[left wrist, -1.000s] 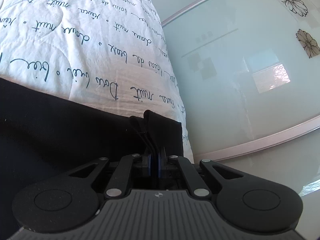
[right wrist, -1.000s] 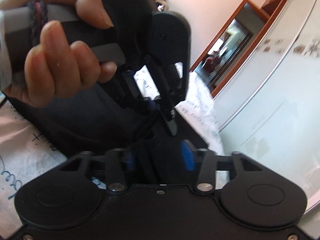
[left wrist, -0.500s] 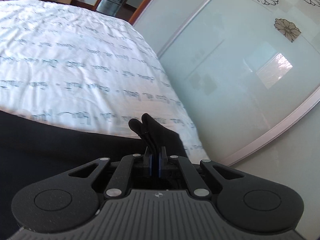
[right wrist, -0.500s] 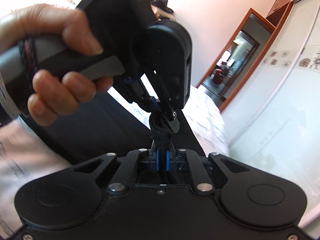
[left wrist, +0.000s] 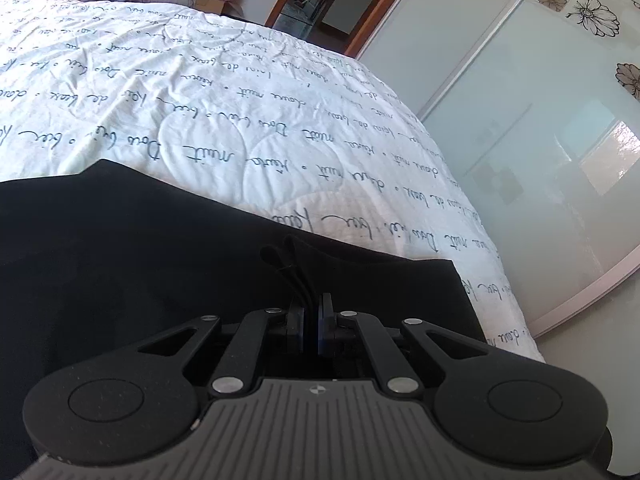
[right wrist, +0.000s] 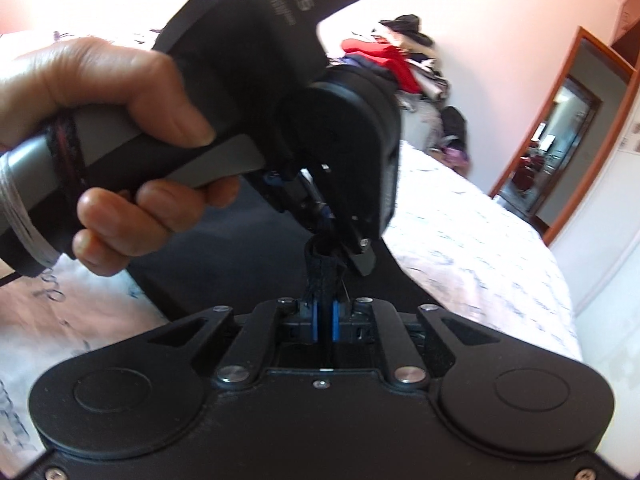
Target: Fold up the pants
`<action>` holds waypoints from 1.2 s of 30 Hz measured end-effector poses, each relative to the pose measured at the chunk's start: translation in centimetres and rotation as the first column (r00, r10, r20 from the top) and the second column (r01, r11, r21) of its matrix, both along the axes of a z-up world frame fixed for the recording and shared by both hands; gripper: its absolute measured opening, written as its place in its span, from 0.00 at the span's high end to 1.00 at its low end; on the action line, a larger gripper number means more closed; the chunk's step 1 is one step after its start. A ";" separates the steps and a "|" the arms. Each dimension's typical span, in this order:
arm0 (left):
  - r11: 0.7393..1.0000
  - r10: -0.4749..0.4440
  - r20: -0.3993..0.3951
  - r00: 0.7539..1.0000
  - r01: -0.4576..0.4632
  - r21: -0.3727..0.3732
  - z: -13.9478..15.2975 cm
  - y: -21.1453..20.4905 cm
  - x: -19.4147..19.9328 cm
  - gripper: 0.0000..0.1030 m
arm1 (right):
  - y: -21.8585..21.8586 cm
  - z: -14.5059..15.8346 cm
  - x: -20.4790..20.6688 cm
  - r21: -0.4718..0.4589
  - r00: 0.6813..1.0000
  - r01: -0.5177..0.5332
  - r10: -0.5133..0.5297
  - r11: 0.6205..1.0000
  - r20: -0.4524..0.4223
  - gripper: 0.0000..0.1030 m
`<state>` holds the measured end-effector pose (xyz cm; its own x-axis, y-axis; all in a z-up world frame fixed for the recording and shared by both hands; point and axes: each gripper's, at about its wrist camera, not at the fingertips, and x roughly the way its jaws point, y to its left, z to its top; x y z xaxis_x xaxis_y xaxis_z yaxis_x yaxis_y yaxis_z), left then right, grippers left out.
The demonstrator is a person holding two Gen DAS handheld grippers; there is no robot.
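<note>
Left wrist | left gripper, right gripper fingers still pinching pants | bedspread view wider

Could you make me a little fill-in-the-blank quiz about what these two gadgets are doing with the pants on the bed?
1. The pants are coloured ____.
2. Both the left gripper and right gripper are ____ on the fabric.
3. The pants lie on a white quilt printed with ____.

Missing words: black; shut; handwriting

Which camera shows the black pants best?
The left wrist view: the black pants spread wide across the white bedspread. The right wrist view shows only a dark patch, mostly hidden behind the left gripper and hand.
</note>
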<state>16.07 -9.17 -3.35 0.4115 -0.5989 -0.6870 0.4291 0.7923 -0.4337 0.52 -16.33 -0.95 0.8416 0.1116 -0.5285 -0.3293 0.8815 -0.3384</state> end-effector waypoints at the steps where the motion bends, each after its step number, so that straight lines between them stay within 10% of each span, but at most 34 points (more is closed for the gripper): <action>1: 1.000 0.001 0.005 1.000 -0.001 0.003 -0.1 0.4 0.2 0.96 | 0.3 -0.1 0.2 -0.002 1.000 -0.008 0.008 1.000 -0.004 0.94; 11: 0.995 0.025 0.074 0.997 -0.032 0.090 -1.2 2.0 0.5 0.88 | -2.4 -1.6 1.7 -0.005 0.998 -0.046 0.045 0.999 -0.041 0.89; 13: 0.991 0.038 0.095 0.995 -0.049 0.123 -1.5 2.1 0.5 0.81 | -2.3 -1.2 2.1 -0.013 0.996 -0.057 0.056 0.998 -0.067 0.65; 17: 0.976 0.078 0.148 0.986 -0.106 0.190 -0.8 2.9 0.2 0.66 | -4.5 0.2 0.0 -0.005 0.995 -0.085 0.085 0.996 -0.056 0.64; 21: 0.973 0.111 0.172 0.979 -0.143 0.182 1.0 3.9 0.1 0.66 | -10.8 2.6 -3.4 0.028 0.998 0.048 -0.047 0.998 -0.031 0.64; 27: 0.987 -0.097 0.134 0.986 0.078 0.144 2.6 -2.0 -1.2 0.41 | -21.1 2.2 -5.5 0.017 0.941 0.322 -0.318 0.946 -0.118 0.59; 36: 0.936 -0.282 0.141 0.949 0.240 0.258 0.8 -13.0 -3.4 0.40 | -22.0 -1.3 -5.0 -0.022 0.955 0.273 -0.274 0.962 -0.112 0.60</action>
